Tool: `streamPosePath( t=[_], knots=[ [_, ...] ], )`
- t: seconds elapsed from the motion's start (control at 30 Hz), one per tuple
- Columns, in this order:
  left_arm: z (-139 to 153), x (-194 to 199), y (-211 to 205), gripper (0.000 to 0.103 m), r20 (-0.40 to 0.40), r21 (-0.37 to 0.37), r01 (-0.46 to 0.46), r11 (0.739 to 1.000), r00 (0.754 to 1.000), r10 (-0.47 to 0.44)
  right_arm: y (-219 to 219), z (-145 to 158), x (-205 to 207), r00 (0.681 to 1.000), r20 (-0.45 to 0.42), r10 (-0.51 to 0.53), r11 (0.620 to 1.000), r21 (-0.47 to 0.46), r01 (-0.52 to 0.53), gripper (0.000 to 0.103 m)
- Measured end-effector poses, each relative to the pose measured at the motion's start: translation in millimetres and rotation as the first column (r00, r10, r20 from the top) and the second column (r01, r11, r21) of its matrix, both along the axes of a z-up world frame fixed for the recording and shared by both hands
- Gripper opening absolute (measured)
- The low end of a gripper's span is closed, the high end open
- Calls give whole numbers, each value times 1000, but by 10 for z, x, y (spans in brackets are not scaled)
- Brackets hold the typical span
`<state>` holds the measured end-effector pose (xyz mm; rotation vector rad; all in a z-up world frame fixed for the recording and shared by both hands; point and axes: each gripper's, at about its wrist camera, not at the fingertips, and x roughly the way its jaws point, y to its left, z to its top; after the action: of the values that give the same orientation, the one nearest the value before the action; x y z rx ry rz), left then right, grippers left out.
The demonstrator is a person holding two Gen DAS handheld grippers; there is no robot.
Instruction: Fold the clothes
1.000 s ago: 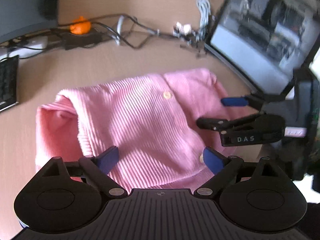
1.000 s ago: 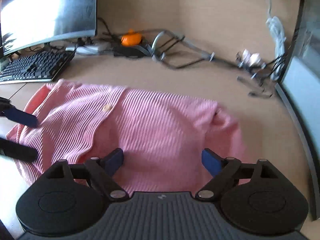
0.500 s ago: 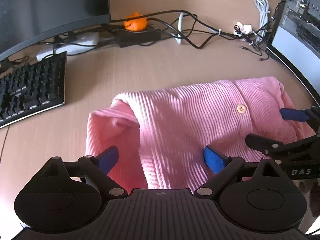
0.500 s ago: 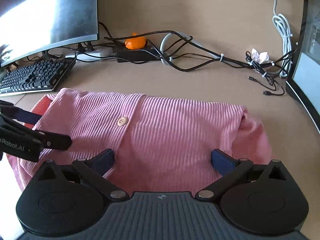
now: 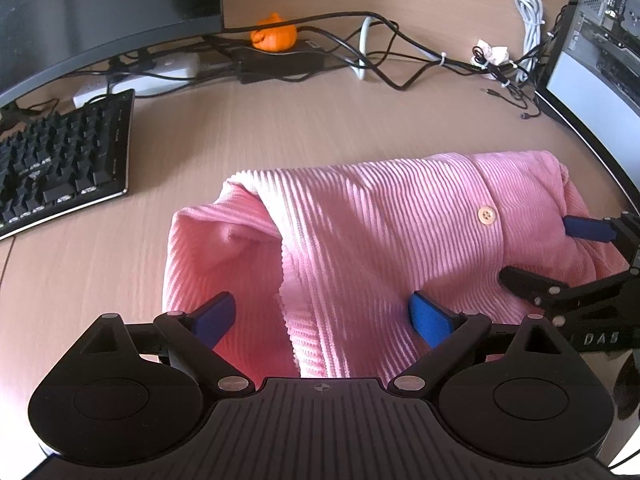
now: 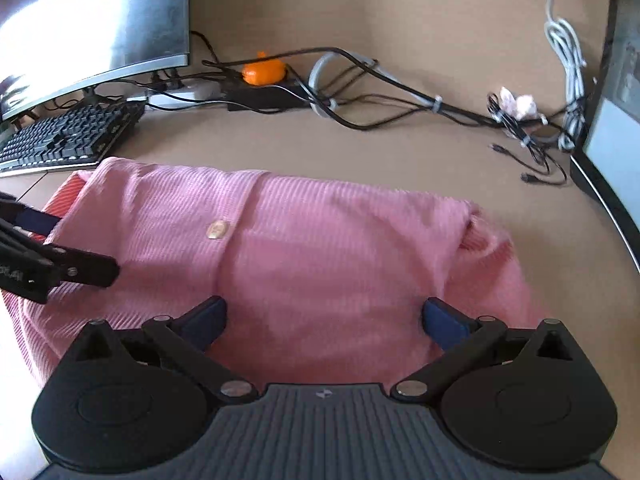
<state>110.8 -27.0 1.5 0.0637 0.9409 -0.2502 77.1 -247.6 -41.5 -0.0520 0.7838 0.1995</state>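
A pink ribbed button-up garment [image 5: 380,240] lies folded in a thick bundle on the wooden desk [image 5: 280,132], one pale button [image 5: 487,214] showing. My left gripper [image 5: 322,316] hovers open over the garment's near left part, with its blue pads wide apart and nothing pinched. My right gripper [image 6: 324,320] stands open over the near edge of the same garment [image 6: 320,248], fabric lying below and between its pads. Each gripper shows in the other's view: the right gripper [image 5: 560,256] at the garment's right end, the left gripper [image 6: 60,242] at its left end.
A black keyboard [image 5: 60,160] lies left of the garment. Curved monitors stand at the far left [image 6: 92,28] and at the right [image 5: 592,60]. Along the back wall run tangled cables [image 5: 380,64], a power strip [image 5: 280,64], an orange object [image 5: 274,36] and a crumpled tissue [image 5: 492,52].
The left wrist view has swung leftward, bringing the keyboard and the garment's left end into sight. The right gripper's jaws have spread wider. Both grippers sit slightly lower over the garment.
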Motion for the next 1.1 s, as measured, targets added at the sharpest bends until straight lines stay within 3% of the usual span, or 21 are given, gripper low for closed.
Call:
streamPosePath(
  t=[0.3, 0.57, 0.67, 0.83, 0.93, 1.0, 1.1],
  knots=[
    [-4, -2, -16, 98, -4, 5, -14, 1000, 1000, 14, -9, -12, -31, 999, -16, -28, 1000, 13, 28, 103],
    [-4, 35, -14, 100, -10, 0, -22, 1000, 1000, 22, -36, 1, -36, 1000, -17, 10, 1000, 13, -10, 103],
    [178, -28, 21, 99, 62, -14, -15, 1000, 998, 16, -79, 100, -43, 1000, -3, -4, 1000, 16, 4, 103],
    [477, 6, 115, 98, 160, -157, 61, 986, 986, -36, -275, 289, 115, 973, 141, -184, 978, -74, 195, 103],
    [365, 155, 1, 98, 124, -184, 89, 979, 990, -66, -385, 194, 443, 950, 130, -285, 935, -182, 306, 103],
    [196, 237, -107, 98, 71, -171, 95, 981, 994, -84, -393, 38, 652, 957, 75, -279, 927, -239, 289, 103],
    [26, 269, -202, 98, 23, -131, 98, 987, 995, -96, -362, 36, 748, 964, 84, -252, 928, -263, 265, 103]
  ],
)
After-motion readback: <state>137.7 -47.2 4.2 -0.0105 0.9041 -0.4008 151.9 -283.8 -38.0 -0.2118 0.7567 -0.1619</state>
